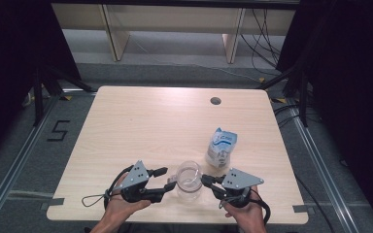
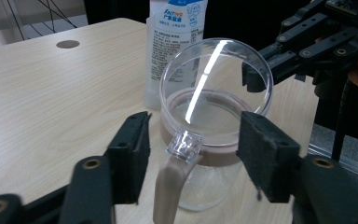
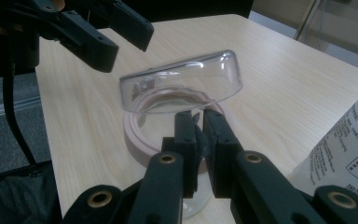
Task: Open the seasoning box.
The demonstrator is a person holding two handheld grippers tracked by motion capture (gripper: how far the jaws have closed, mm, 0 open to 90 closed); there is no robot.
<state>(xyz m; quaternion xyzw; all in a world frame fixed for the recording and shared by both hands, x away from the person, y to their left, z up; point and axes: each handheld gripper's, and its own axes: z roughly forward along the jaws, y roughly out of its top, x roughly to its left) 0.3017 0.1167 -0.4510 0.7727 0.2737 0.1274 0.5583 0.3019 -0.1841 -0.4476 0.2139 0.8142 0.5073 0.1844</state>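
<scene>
A clear plastic jug (image 1: pixel 189 180) sits between two grippers. The right gripper (image 3: pixel 199 126) pinches its hinged lid (image 3: pixel 186 86) open; the left gripper (image 2: pixel 193 140) gapes around the handle (image 2: pixel 170 182). The jug looks light, stiff and slippery, best gripped by the handle.

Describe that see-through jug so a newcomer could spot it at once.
Start at the wooden table and look to its near edge, midway between the two black grippers. There stands the clear jug, just in front of a white-and-blue pouch. Its pinkish collar, handle and raised transparent lid mark it out.
</scene>
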